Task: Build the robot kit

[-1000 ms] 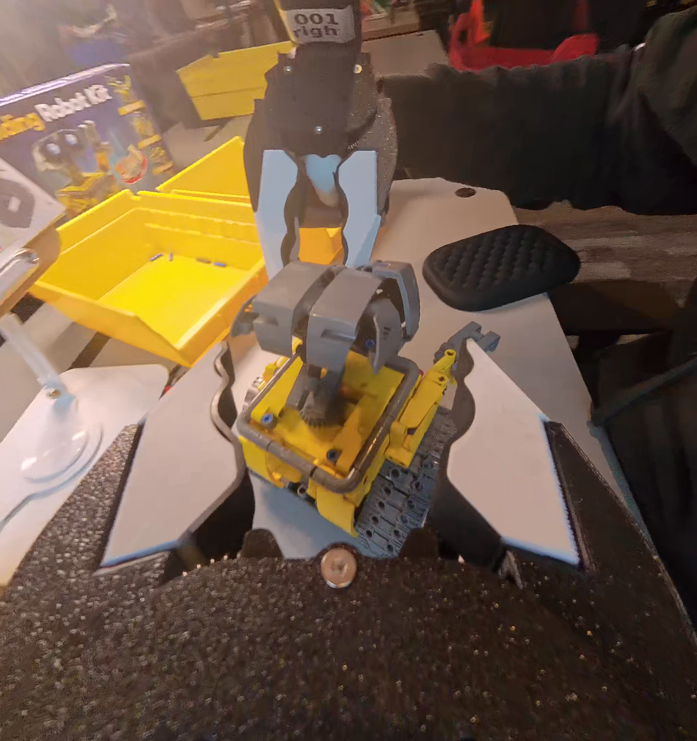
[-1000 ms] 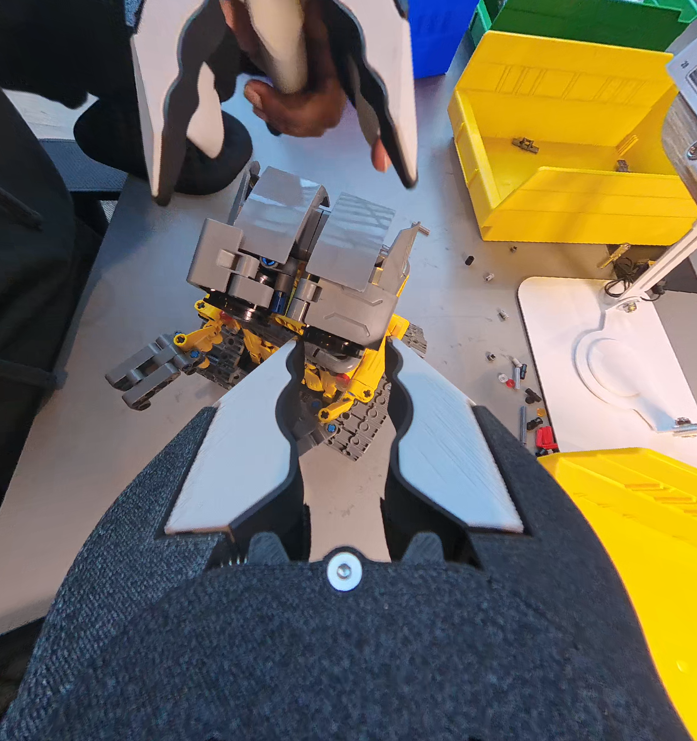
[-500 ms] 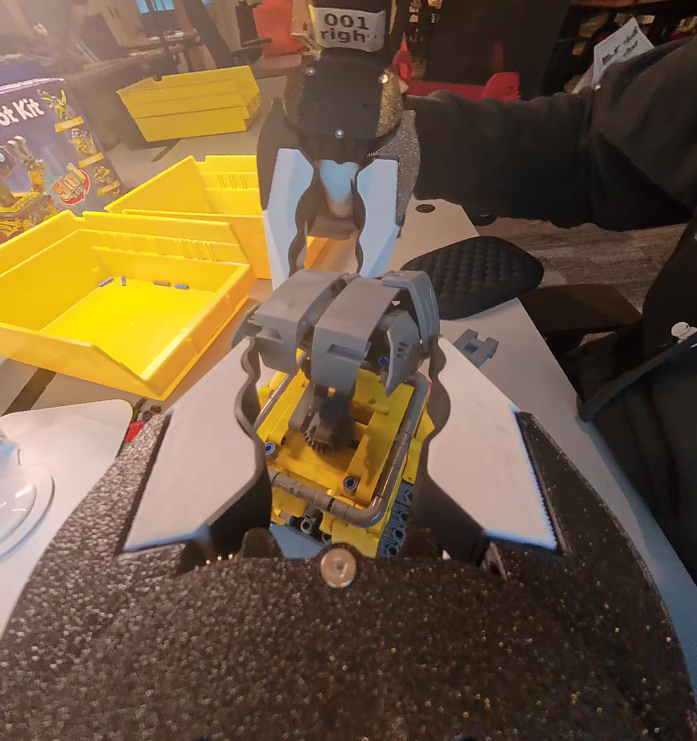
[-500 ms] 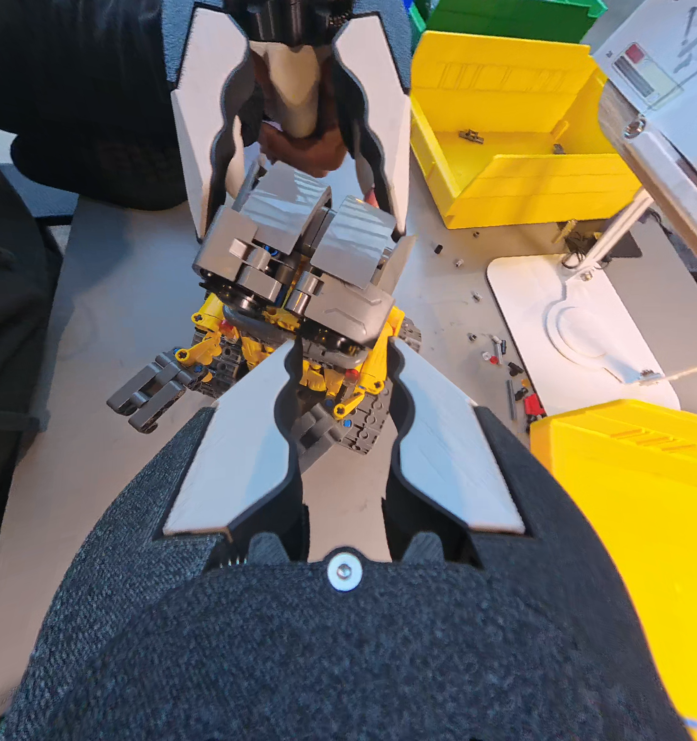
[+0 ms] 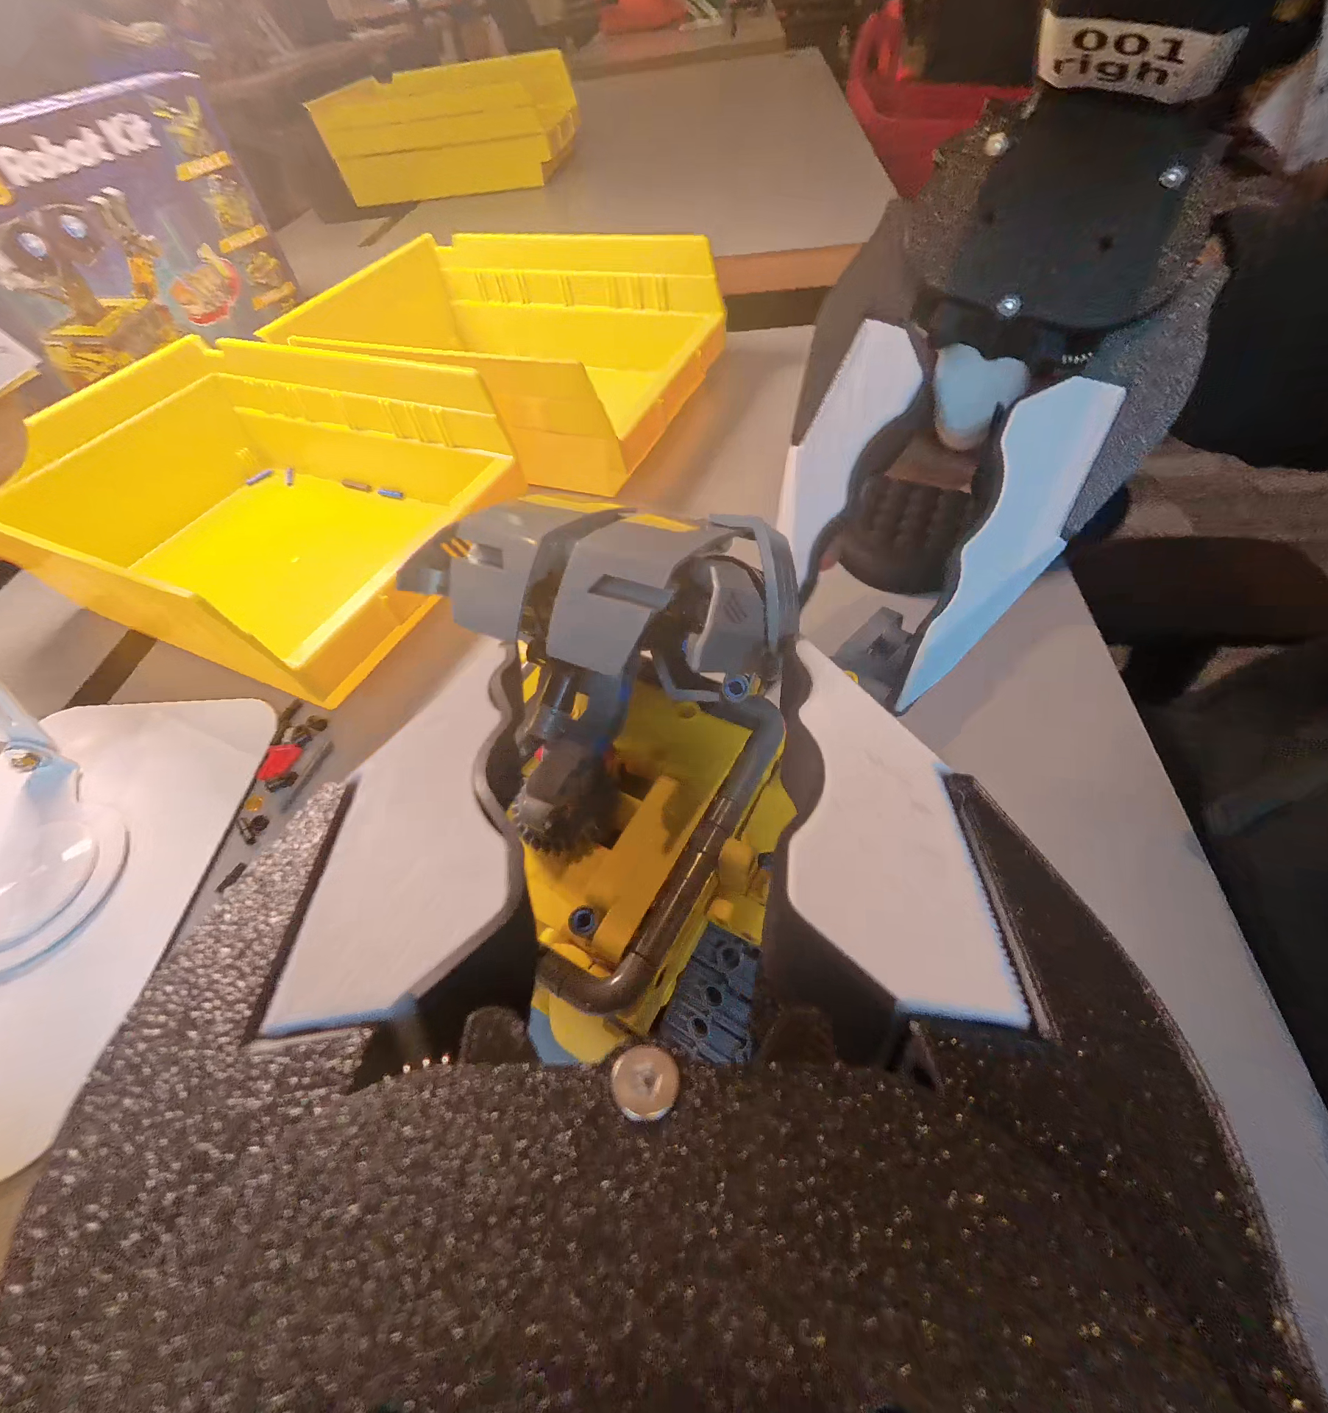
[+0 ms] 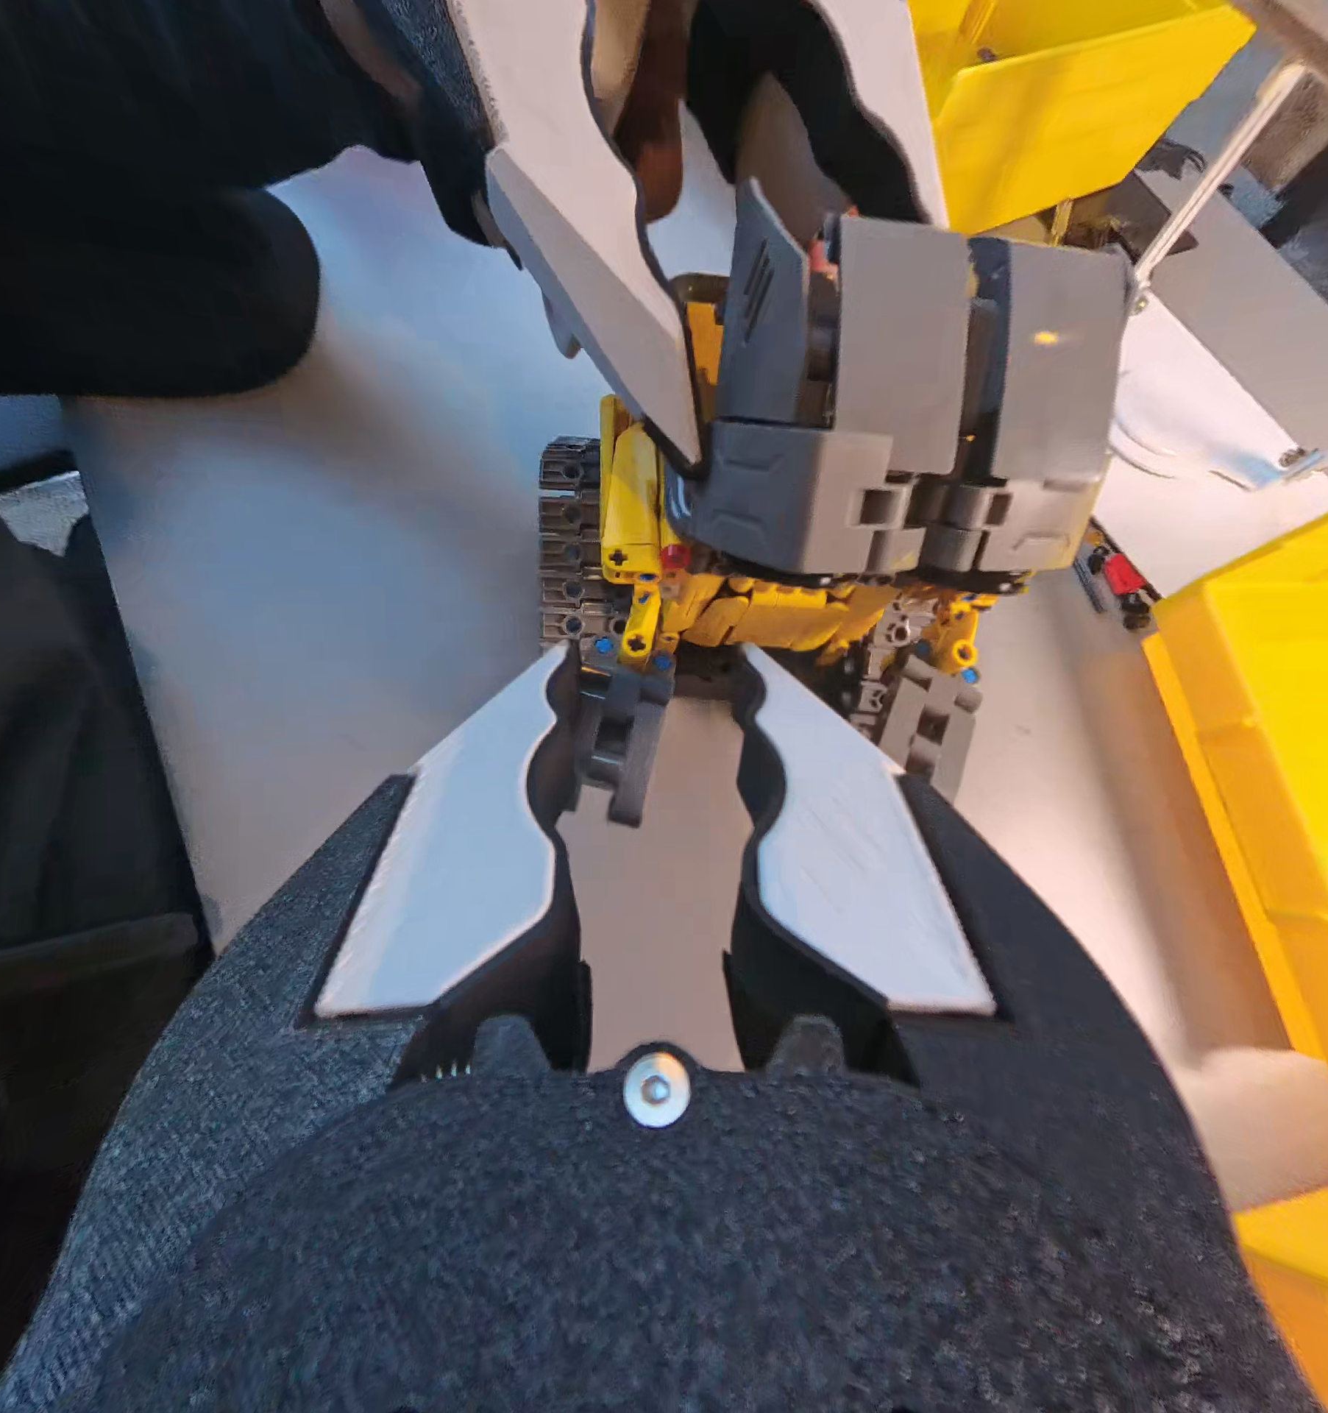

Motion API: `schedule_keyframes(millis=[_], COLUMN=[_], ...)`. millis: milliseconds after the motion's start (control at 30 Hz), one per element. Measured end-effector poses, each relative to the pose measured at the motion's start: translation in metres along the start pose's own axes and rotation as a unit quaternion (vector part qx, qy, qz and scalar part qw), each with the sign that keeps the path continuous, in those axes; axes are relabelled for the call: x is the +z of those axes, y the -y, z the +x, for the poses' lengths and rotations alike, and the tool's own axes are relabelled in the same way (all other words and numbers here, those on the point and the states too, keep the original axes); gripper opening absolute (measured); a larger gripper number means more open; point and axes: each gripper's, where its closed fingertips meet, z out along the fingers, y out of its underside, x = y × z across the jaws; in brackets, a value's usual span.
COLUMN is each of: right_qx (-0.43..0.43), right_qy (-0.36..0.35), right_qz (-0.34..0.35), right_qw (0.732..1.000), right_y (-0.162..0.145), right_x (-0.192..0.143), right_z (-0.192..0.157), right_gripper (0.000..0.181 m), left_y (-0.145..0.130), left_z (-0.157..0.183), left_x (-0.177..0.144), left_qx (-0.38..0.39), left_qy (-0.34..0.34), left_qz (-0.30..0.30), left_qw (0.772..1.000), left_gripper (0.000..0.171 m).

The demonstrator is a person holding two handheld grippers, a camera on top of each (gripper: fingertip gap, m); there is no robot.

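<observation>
A brick-built robot (image 5: 645,841) with a yellow body, grey tracks and a grey head (image 5: 592,596) stands on the grey table (image 5: 1027,764). My left gripper (image 5: 653,673) is shut on the yellow body, one finger on each side. In the right wrist view, one left-gripper finger (image 6: 599,306) lies against the robot's (image 6: 760,604) side and the other is behind the head. My right gripper (image 6: 653,657) is open, low in front of the robot. One grey claw arm (image 6: 622,734) stands between its fingers, beside the left one, not pinched. The right gripper also shows in the left wrist view (image 5: 852,627).
Two yellow bins (image 5: 248,535) (image 5: 584,344) and a blue kit box (image 5: 110,214) stand to the left. A white stand base (image 5: 26,841) and small loose parts (image 5: 286,757) lie near them. A black padded rest (image 5: 905,527) lies behind. More yellow bins (image 6: 1295,764) stand to the right.
My left jaws have narrowed around the robot's body and now press on it. The robot has turned. My right gripper has shifted, and the grey claw arm now stands between its fingers.
</observation>
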Motion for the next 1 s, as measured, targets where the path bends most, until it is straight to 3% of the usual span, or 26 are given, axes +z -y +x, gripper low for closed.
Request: schedule_keyframes(millis=[100, 333, 400, 533, 667, 767, 900, 1000], right_qx=[-0.029, 0.015, 0.027, 0.056, 0.039, 0.051, 0.018, 0.006], right_qy=[-0.018, -0.051, -0.056, -0.076, -0.020, 0.062, 0.057, 0.049], right_qz=[-0.016, 0.009, 0.033, 0.109, 0.121, 0.139, 0.095, 0.044], right_qw=[0.999, 0.999, 0.998, 0.990, 0.992, 0.987, 0.994, 0.998], right_y=[-0.009, -0.011, -0.002, 0.029, 0.040, 0.052, 0.057, 0.064], right_x=[-0.003, -0.011, -0.017, -0.026, -0.001, 0.009, 0.009, 0.009], right_z=[0.016, 0.056, 0.055, 0.064, 0.075, 0.071, 0.076, 0.076], right_gripper=[0.023, 0.025, 0.037, 0.082, 0.109, 0.093, 0.086, 0.086], left_y=[0.001, 0.001, 0.000, -0.001, -0.004, -0.003, -0.007, -0.025], left_z=[-0.011, -0.017, -0.018, -0.018, -0.023, -0.028, -0.056, -0.061], left_x=[0.001, 0.001, -0.002, -0.005, -0.010, -0.025, -0.050, -0.048], left_qx=[-0.005, -0.059, -0.077, -0.080, -0.067, -0.055, -0.044, -0.078], left_qy=[0.035, 0.038, 0.035, 0.034, 0.040, 0.033, 0.061, 0.026], left_qz=[0.002, 0.014, 0.021, 0.029, 0.025, 0.034, 0.047, 0.034], left_qw=[0.999, 0.997, 0.996, 0.996, 0.997, 0.997, 0.996, 0.996], left_gripper=[0.062, 0.057, 0.053, 0.051, 0.040, 0.054, 0.056, 0.065])
